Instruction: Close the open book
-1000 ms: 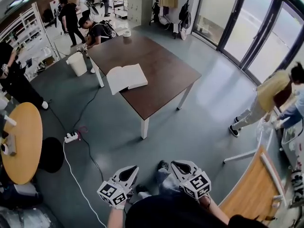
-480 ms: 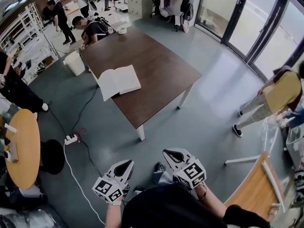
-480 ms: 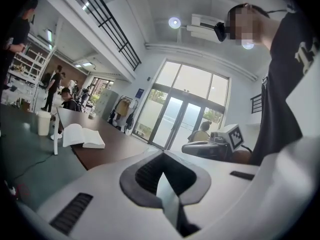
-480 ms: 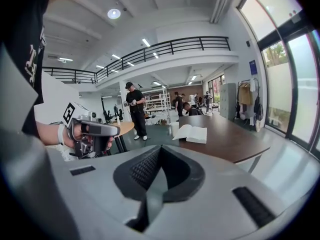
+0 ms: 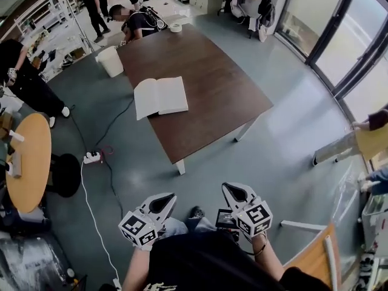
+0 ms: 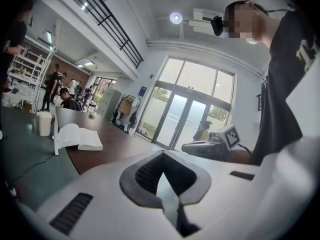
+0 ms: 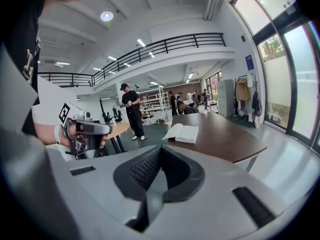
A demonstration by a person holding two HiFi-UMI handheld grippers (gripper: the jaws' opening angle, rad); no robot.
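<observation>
Nothing is done yet: the book is seen lying open at the left edge of the tabletop, well apart from both tongs. The left tongs and right tongs are held closed and empty. The whole closing is left.

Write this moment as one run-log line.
book: open on table | left gripper: shut, empty | right gripper: shut, empty | both: short of table

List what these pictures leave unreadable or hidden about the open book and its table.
Open book: print too small in every view; cover hidden beneath the pages.
Table: in the head view, its top hides whatever lies under it.
White object at the table's far end: too small to identify in the head view.
</observation>
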